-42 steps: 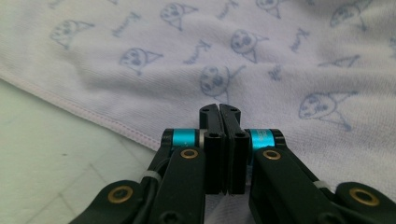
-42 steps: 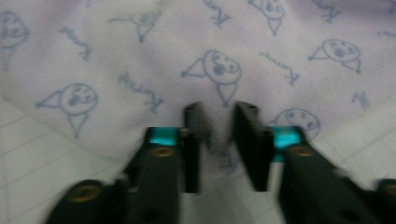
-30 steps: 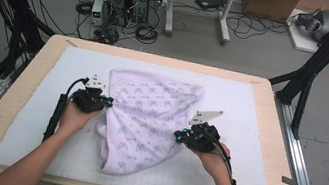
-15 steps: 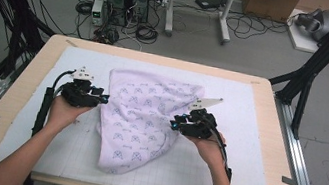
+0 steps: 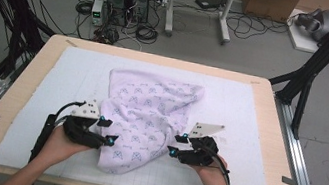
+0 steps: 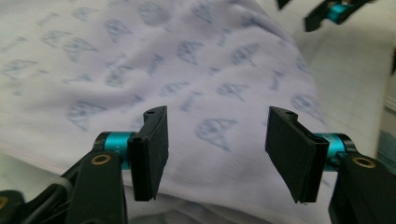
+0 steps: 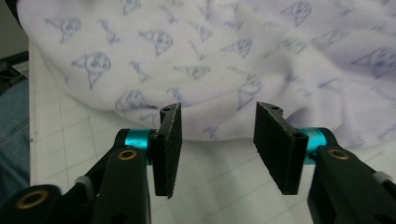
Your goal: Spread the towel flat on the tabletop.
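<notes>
**Two grippers, both let go of the cloth**

Both sets of jaws have just been opening and now stand apart with nothing pinched. The left gripper [image 5: 106, 130] hovers at the patterned cloth's [image 5: 148, 115] near left edge, the right gripper [image 5: 177, 144] just beside its right edge. The cloth lies crumpled on the white mat [image 5: 249, 117], mid-table.

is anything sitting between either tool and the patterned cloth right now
Nothing visible. The white cloth with blue printed figures lies directly ahead of the left tool and the right tool. Both have just been opening, nothing between their jaws, with bare white gridded mat around.
</notes>
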Motion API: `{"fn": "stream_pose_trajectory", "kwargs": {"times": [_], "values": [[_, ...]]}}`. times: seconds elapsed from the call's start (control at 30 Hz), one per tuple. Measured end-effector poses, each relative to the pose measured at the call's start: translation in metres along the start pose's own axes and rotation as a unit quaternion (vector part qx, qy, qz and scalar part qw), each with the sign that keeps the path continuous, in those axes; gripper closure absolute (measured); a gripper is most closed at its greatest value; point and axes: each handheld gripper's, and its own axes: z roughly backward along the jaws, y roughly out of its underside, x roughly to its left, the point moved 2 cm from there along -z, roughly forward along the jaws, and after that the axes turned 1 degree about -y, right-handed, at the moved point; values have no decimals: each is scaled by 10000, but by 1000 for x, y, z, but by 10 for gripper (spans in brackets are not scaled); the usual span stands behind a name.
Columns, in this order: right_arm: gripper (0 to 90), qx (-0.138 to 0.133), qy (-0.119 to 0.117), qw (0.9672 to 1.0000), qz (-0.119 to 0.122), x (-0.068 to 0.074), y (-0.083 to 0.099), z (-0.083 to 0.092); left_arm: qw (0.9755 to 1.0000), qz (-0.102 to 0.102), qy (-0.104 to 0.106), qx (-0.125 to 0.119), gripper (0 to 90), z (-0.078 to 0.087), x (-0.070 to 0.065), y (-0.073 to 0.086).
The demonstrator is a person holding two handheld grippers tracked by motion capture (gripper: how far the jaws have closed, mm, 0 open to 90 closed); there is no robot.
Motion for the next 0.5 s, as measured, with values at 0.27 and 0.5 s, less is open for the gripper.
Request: {"fn": "stream_pose_trajectory", "kwargs": {"times": [0.27, 0.5], "values": [[528, 281, 68, 9996, 48, 1, 2, -33, 9982, -369, 221, 415, 632, -21, -11, 20], [813, 389, -151, 9991, 37, -2, 3, -34, 9993, -287, 220, 97, 788, -11, -8, 14]]}}
